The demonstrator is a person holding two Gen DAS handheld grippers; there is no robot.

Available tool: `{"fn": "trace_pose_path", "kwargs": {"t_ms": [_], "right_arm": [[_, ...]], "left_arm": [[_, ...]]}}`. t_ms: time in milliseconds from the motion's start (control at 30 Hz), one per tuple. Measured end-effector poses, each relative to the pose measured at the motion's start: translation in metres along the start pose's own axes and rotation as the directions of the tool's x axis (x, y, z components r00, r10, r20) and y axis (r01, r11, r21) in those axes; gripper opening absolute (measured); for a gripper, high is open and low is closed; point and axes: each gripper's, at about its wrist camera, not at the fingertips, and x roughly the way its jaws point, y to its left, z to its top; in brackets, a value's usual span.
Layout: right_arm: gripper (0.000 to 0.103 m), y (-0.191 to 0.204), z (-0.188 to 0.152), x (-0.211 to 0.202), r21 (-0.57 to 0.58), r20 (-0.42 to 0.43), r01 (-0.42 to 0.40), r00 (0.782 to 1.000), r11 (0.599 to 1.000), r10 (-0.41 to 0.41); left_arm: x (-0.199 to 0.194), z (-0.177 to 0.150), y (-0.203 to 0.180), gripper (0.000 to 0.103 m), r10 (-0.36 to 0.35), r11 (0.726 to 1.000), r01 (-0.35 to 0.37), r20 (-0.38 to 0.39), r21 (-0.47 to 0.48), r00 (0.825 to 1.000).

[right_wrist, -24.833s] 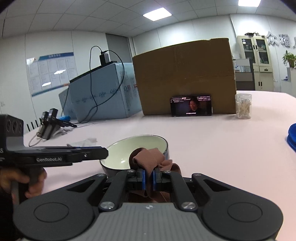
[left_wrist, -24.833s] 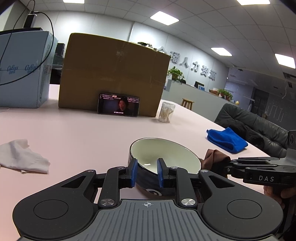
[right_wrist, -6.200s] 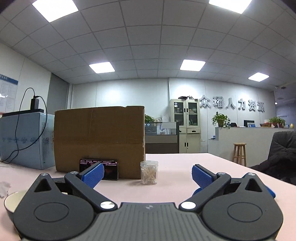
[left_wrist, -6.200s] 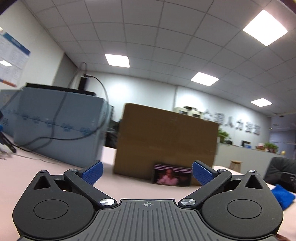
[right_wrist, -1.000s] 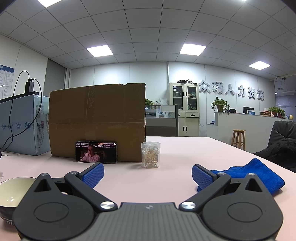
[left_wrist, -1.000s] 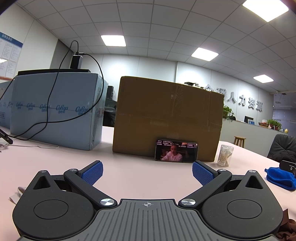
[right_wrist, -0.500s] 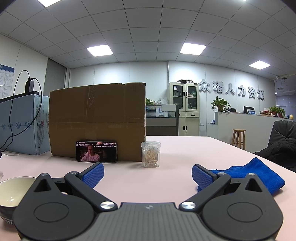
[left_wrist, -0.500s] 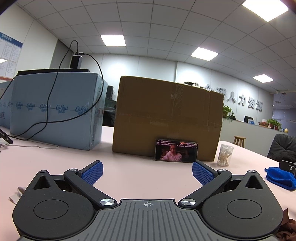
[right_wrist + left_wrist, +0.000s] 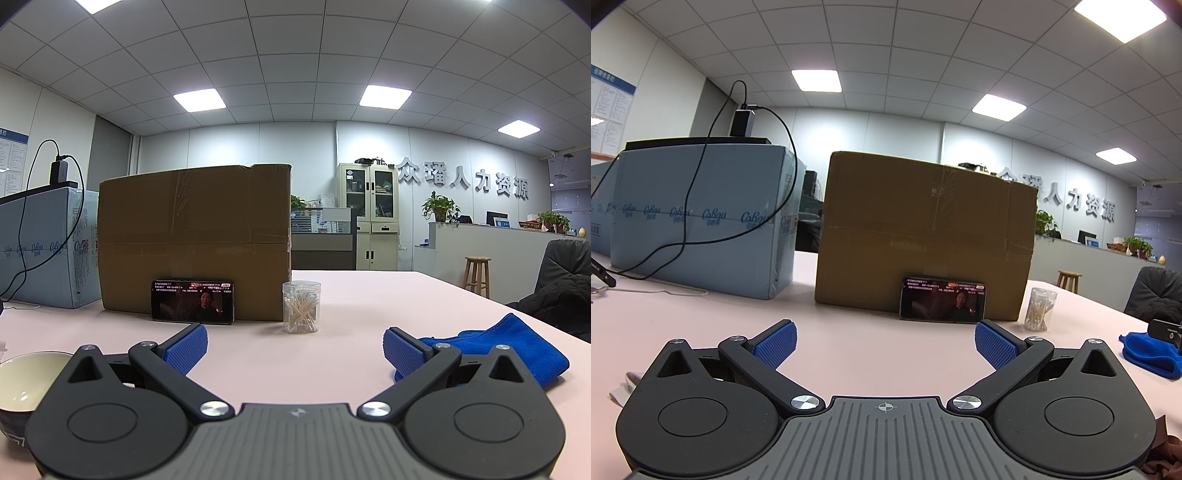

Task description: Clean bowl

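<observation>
The bowl (image 9: 22, 384), dark outside and cream inside, stands on the pink table at the lower left of the right wrist view, partly behind the gripper body. My right gripper (image 9: 293, 349) is open and empty, to the right of the bowl. My left gripper (image 9: 884, 341) is open and empty above bare table; the bowl does not show in its view. A corner of the brown cloth (image 9: 1165, 454) lies at the lower right edge of the left wrist view.
A cardboard box (image 9: 195, 243) stands at the back with a phone (image 9: 192, 302) leaning on it. A jar of cotton swabs (image 9: 301, 307) stands beside it. A blue cloth (image 9: 517, 350) lies right. A light blue box (image 9: 701, 221) with cables stands left.
Over the last second nothing has visibly moved. Much earlier the left gripper held the bowl's rim and the right gripper held the brown cloth; both are let go now.
</observation>
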Motion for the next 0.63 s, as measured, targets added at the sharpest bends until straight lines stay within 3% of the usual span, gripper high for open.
{"fn": "trace_pose_path", "kwargs": {"t_ms": [633], "right_arm": [[0.103, -0.0008, 0.0014, -0.0007, -0.001, -0.003, -0.001, 1.0, 1.0, 0.001]], "left_arm": [[0.0022, 0.0006, 0.0018, 0.103, -0.01, 1.0, 0.01, -0.002, 0.002, 1.0]]}}
